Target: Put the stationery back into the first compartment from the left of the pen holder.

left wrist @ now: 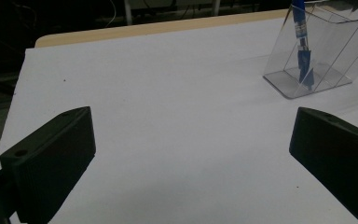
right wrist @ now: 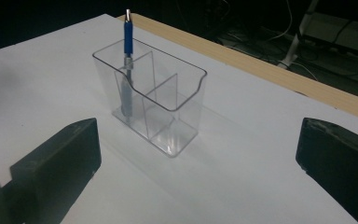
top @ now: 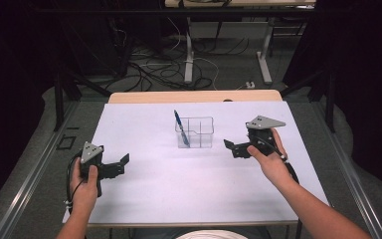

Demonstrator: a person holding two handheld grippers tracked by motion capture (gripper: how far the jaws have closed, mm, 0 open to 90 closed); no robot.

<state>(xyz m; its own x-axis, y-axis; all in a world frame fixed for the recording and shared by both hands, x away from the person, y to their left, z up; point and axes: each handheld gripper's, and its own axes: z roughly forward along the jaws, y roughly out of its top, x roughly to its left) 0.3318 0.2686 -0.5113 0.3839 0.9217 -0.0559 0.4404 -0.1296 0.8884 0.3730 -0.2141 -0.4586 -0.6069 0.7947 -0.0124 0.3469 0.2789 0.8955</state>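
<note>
White sheet (top: 179, 194) open all around; only the clear organizer (top: 195, 132) with upright blue pen (top: 180, 127) stands mid-table, between both grippers' paths.

Pen (top: 180, 127) in organizer (top: 201, 133) (left compartment), mid-table (top: 179, 199), between grippers

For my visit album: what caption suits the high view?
Blue pen standing in a clear divided holder between two open hand-held grippers, left and right.

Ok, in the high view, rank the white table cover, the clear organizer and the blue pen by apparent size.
1. white table cover, largest by far
2. clear organizer
3. blue pen, smallest: about as tall as the organizer but far thinner
</note>
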